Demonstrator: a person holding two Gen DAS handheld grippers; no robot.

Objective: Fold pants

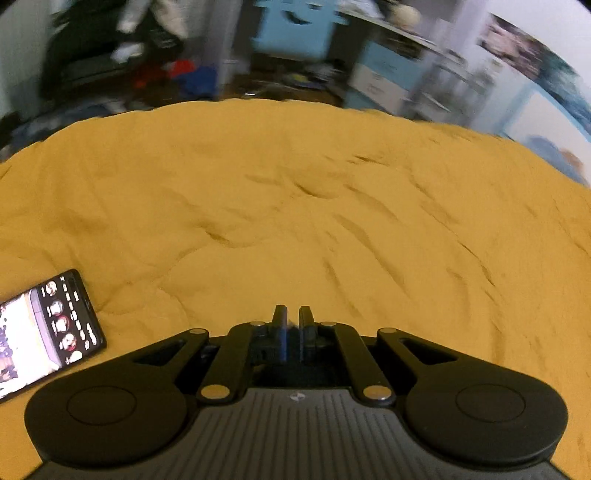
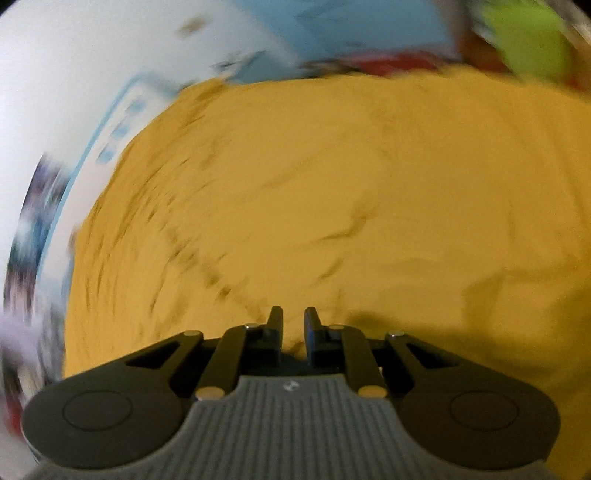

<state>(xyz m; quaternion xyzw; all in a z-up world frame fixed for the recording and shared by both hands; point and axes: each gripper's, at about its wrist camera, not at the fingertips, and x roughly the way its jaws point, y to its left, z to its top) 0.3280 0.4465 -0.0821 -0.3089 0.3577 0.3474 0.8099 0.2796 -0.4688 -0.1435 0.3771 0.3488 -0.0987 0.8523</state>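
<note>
Both tongs hover over a mustard-yellow bedspread, nothing held. Left gripper: fingers nearly together, only a thin slit between them w/ a bit of blue pad showing, nothing pinched that I can see. Right gripper: narrow gap, bare yellow cloth visible thru it, so slightly parted and empty.

Pants: not in either view. So the key relation, i.e. which way they lie from the tongs, their long axis, which hand is nearer, can't be told from these frames. Both cams look forward across wrinkled bedspread only; my guess is the pants are behind or below the field of view, or off to a side, and the coming move has to start by finding them.

Around: a phone w/ lit screen lies flat on the bedspread, left of the left gripper, near it but apart. Far edge of bed meets cluttered, blurred room bg: blue furniture, dark stuff on the floor. Right view is heavily motion-blurred; white wall at left, something lime-green top right, not identifiable.

Obstacles: the phone is the only thing lying on the cloth; could get swept if fabric is spread that way.
</note>
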